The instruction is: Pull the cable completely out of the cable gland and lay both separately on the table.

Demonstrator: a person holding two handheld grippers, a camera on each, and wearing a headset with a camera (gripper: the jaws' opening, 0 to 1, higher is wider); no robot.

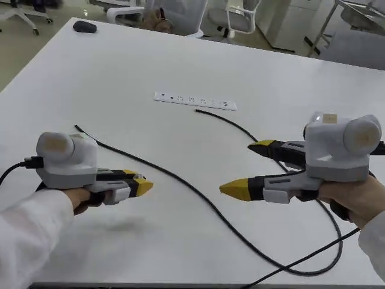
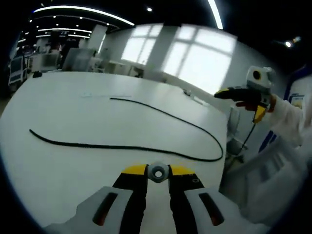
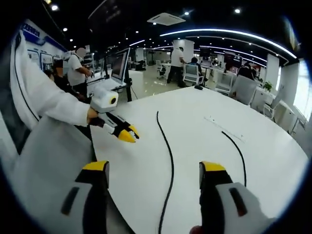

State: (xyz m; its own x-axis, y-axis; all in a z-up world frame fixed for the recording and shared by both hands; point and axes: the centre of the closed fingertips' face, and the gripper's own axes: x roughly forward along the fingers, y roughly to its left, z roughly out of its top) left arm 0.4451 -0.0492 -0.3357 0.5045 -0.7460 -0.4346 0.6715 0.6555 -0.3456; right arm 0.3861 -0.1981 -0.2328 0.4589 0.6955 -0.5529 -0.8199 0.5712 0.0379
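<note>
Along the bottom of the head view runs the near edge of the white table (image 1: 180, 54); its left edge slants up toward the upper left corner, and the far edge crosses the top of the frame. Most of the tabletop between these edges is bare.

The left gripper (image 1: 144, 185) sits low at the left of the frame, above the table. In the left gripper view its yellow tips are closed on the small grey cable gland (image 2: 157, 172). The right gripper (image 1: 240, 167) is at the right of the frame, with its claw spread wide and nothing between the tips.

The black cable (image 1: 198, 194) lies loose on the table, apart from the gland. From one end at middle left it runs under the gap between the two grippers, loops near the lower right edge, and comes back up to an end just beside a white power strip (image 1: 195, 101) at centre. A dark mouse (image 1: 84, 26) rests near the far upper left corner. Office chairs (image 1: 240, 15) stand beyond the far edge.
</note>
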